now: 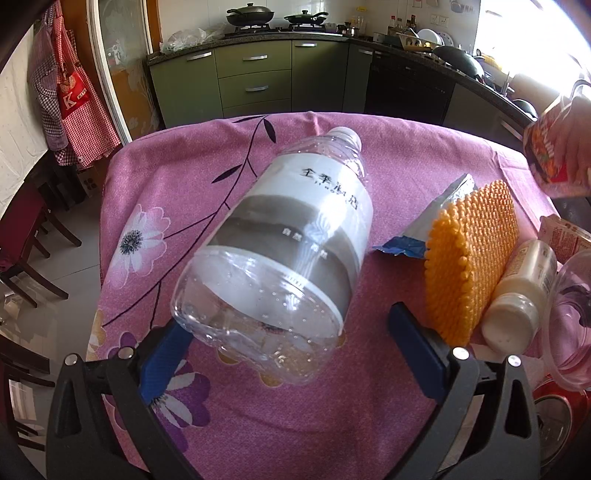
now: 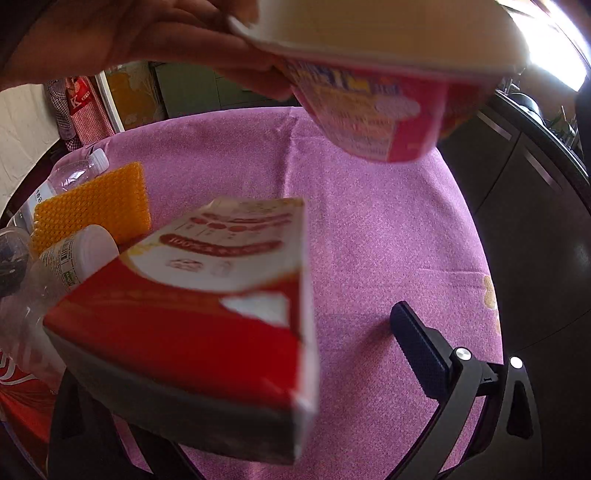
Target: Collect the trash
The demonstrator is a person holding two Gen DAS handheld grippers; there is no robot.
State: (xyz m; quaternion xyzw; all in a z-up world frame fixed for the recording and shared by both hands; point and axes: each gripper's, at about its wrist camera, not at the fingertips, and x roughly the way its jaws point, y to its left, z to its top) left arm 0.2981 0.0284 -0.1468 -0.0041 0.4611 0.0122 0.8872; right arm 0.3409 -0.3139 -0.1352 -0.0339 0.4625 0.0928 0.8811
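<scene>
A big clear plastic bottle with a white and grey label lies on the pink flowered tablecloth, base toward me. My left gripper is open, its blue pads on either side of the bottle's base. In the right wrist view a red and white carton lies close in front of my right gripper, hiding the left finger; the jaws stand wide apart. A bare hand holds a red instant-noodle cup above the table.
An orange bumpy pad, a torn silver and blue wrapper, a small white bottle and a clear bowl lie at the right. A red can is near. Kitchen counters stand behind, chairs at left.
</scene>
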